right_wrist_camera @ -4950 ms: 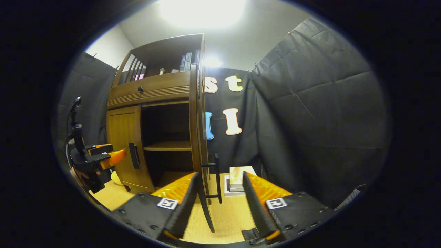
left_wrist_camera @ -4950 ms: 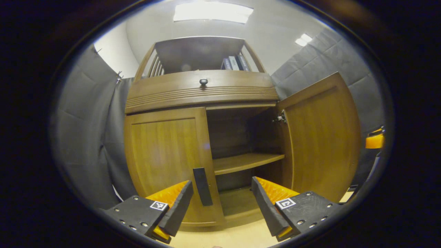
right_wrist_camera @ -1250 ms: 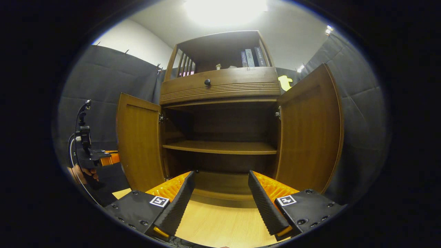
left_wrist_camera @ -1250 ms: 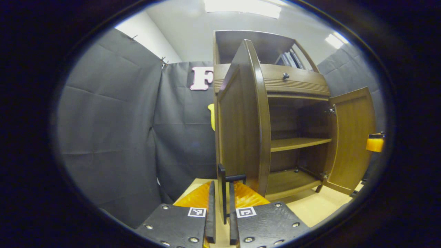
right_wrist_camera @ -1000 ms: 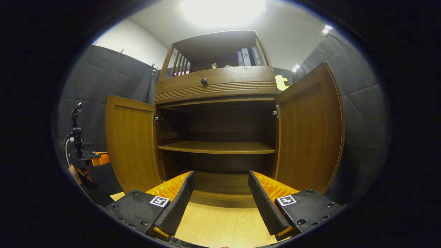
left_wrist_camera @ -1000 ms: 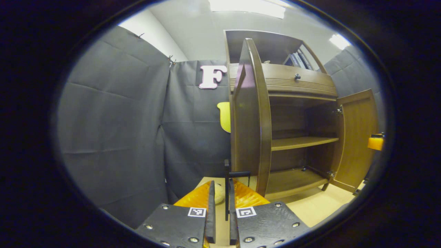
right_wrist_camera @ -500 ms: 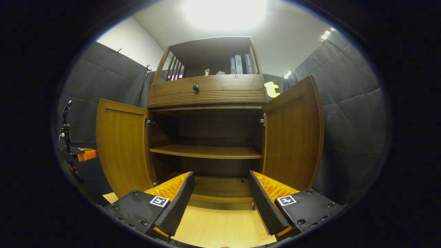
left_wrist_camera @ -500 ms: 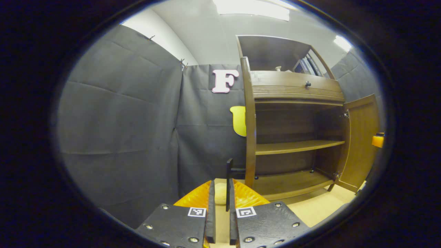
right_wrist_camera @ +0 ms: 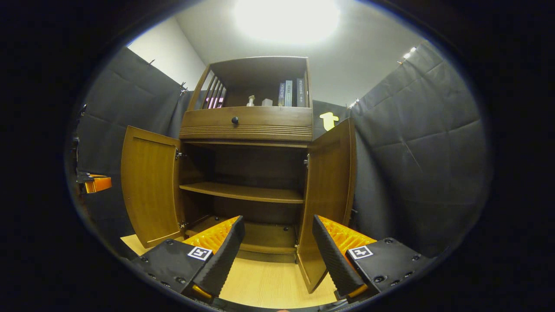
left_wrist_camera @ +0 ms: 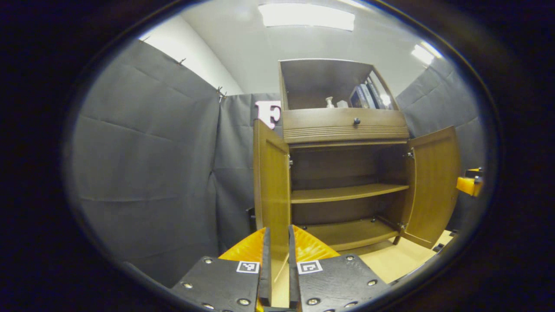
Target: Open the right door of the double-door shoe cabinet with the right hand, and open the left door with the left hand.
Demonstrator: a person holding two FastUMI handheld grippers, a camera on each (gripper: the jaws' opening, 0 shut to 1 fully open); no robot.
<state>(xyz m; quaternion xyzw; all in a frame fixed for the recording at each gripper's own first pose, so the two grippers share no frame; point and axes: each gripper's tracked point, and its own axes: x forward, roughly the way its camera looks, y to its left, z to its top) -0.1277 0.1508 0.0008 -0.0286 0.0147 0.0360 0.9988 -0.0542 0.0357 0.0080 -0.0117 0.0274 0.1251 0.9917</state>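
The shoe cabinet [right_wrist_camera: 247,125] is standing at twelve o'clock, its left door [right_wrist_camera: 149,186] and right door [right_wrist_camera: 327,190] both hanging wide open. The right gripper [right_wrist_camera: 277,255] is hovering spread, gripping nothing. The left gripper [left_wrist_camera: 277,271] is sitting nearly pressed together, pinching nothing.

The cabinet [right_wrist_camera: 246,125] is warm brown wood with a vertical grain, and a band of fine ridges runs under its drawer front, which carries a small black knob [right_wrist_camera: 234,120]. Both doors [right_wrist_camera: 149,184] are a lighter honey brown on their inner faces — the space behind them is dark brown. Below the cabinet, the floor [right_wrist_camera: 273,284] is pale yellow wood. Above the drawer stand dark and grey books [right_wrist_camera: 290,93].
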